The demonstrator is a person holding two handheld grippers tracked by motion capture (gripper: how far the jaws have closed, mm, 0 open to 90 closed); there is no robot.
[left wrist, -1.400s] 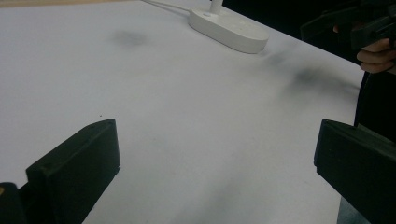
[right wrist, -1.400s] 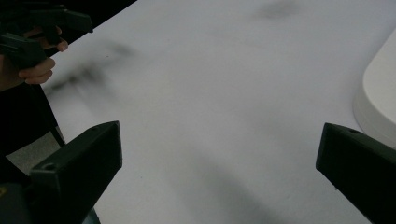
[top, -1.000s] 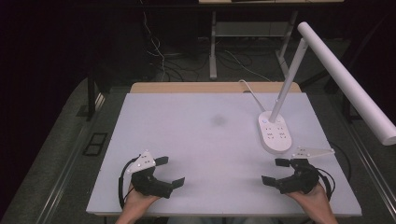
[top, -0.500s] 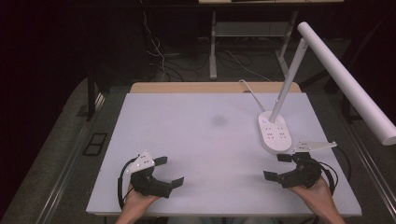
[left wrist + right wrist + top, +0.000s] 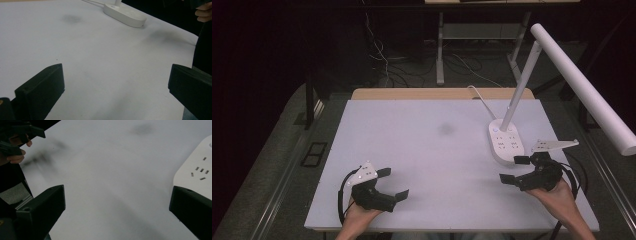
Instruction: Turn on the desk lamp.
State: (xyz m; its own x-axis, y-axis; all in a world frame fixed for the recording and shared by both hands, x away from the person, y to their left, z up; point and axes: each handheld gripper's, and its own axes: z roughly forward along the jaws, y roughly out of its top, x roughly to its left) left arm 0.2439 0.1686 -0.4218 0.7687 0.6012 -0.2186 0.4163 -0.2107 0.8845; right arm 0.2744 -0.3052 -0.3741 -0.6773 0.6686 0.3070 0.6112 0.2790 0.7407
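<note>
Both grippers sitting idle, jaws wide apart, nothing held: left gripper (image 5: 387, 184) near-left on white table (image 5: 422, 150), right gripper (image 5: 515, 169) just beside lamp base with sockets (image 5: 506, 142). No task thing visible; likely waiting to start.

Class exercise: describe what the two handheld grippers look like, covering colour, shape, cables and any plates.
Both the left gripper and right gripper are black, each with two blocky, flat-faced jaws. Each carries a pale grey three-cornered plate on top and trails a black cable. The forearms are bare, with no sleeves visible.
</note>
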